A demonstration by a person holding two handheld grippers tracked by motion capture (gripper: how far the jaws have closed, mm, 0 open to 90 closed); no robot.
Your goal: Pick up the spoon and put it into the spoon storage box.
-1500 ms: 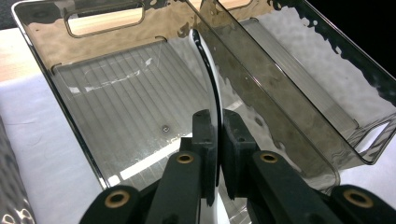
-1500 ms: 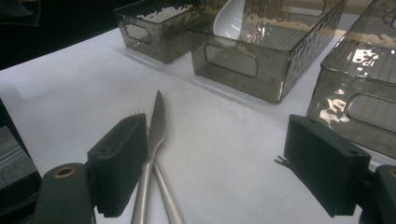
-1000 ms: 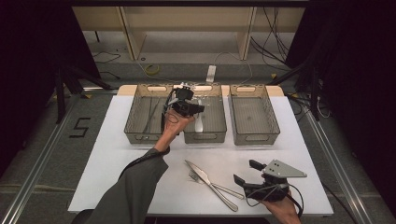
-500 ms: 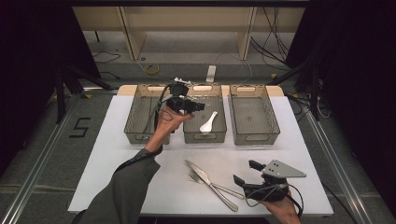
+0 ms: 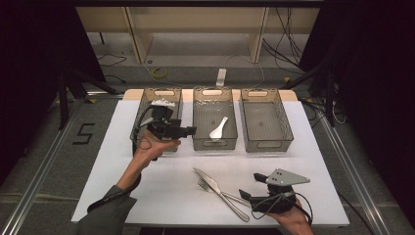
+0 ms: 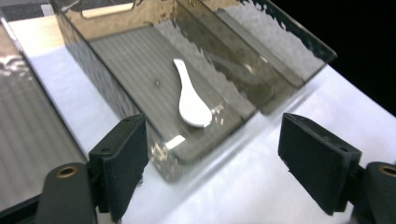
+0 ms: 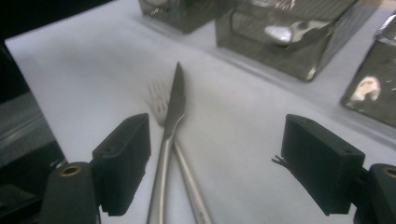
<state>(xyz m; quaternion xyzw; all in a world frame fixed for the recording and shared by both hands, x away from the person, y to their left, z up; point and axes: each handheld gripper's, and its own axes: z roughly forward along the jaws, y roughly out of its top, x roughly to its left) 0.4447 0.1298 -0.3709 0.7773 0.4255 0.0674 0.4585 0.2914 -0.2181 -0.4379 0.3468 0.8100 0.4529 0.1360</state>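
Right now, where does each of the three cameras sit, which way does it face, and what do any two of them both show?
High view: above the table's near side, facing forward and down on three smoky clear plastic bins; both forearms and the left gripper and right gripper show.
Left gripper view: rides that gripper, open jaws framing the white ceramic spoon in the middle bin.
Right gripper view: low over the white table, open jaws framing the steel knife and steel fork.
Shared: all three show the spoon.

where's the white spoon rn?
The white spoon lies in the middle bin, near its front wall in the high view, just right of the open left tongs.
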